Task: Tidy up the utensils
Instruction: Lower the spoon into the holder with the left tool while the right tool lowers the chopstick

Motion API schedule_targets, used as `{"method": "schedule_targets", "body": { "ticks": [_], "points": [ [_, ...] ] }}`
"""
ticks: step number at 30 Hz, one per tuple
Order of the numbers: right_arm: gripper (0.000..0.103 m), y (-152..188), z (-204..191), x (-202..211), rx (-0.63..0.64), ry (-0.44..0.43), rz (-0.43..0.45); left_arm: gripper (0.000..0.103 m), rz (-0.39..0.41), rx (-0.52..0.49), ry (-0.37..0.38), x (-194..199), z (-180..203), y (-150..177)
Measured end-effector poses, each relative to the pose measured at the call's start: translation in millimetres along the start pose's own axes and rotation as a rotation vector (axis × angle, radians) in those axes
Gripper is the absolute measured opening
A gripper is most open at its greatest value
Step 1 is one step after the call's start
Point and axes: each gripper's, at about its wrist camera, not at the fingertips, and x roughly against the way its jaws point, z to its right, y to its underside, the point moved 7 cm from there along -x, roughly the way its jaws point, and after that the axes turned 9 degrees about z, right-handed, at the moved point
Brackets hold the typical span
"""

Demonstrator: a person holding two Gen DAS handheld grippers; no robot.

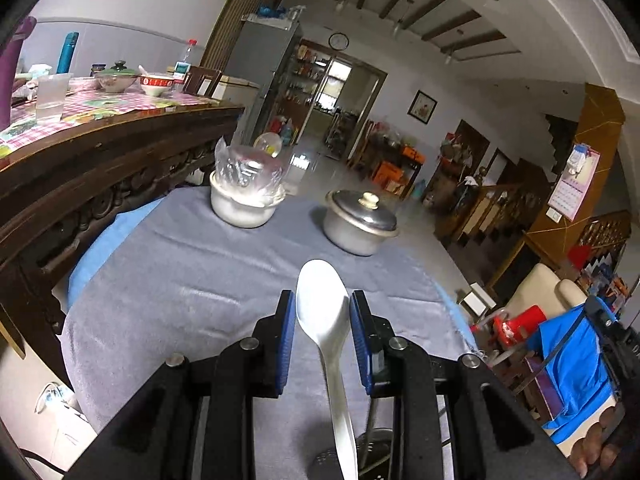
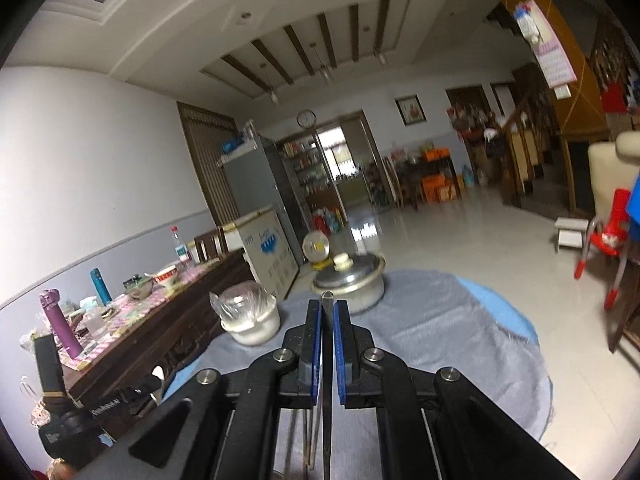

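Note:
My left gripper (image 1: 321, 297) is shut on a white plastic spoon (image 1: 325, 324). The spoon's bowl sits between the blue pads and points forward, and its handle runs back under the camera. My right gripper (image 2: 327, 303) is shut on a thin dark utensil (image 2: 328, 344) seen edge-on, with its pointed tip just past the fingertips. Both grippers hover above a round table under a grey cloth (image 1: 180, 280). A perforated metal utensil (image 1: 338, 456) lies on the cloth below the left gripper, mostly hidden. Thin rods (image 2: 310, 440) show beneath the right gripper.
A white pot with a clear plastic bag in it (image 1: 244, 204) and a lidded metal pot (image 1: 360, 224) stand at the far side of the cloth. A dark wooden side table (image 1: 100, 160) with bottles and bowls runs along the left. A red chair (image 2: 608, 236) stands to the right.

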Motion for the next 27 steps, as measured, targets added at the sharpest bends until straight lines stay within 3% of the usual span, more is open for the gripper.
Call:
{"method": "schedule_targets", "body": {
  "ticks": [9,18,27],
  "points": [
    [0.007,-25.2,-24.5,26.0,-0.033,-0.069,0.095,0.029,0.068,0.006,0.012,12.6,15.2,0.0],
    [0.007,10.9,-49.6,8.4,0.005,-0.112,-0.001,0.029,0.103,-0.028,-0.017,14.8,25.8,13.9],
    [0.007,23.6,-42.8,4.4,0.0,-0.108,-0.033,0.029,0.129,-0.059,-0.051,16.9,31.3,23.4]
  ]
}}
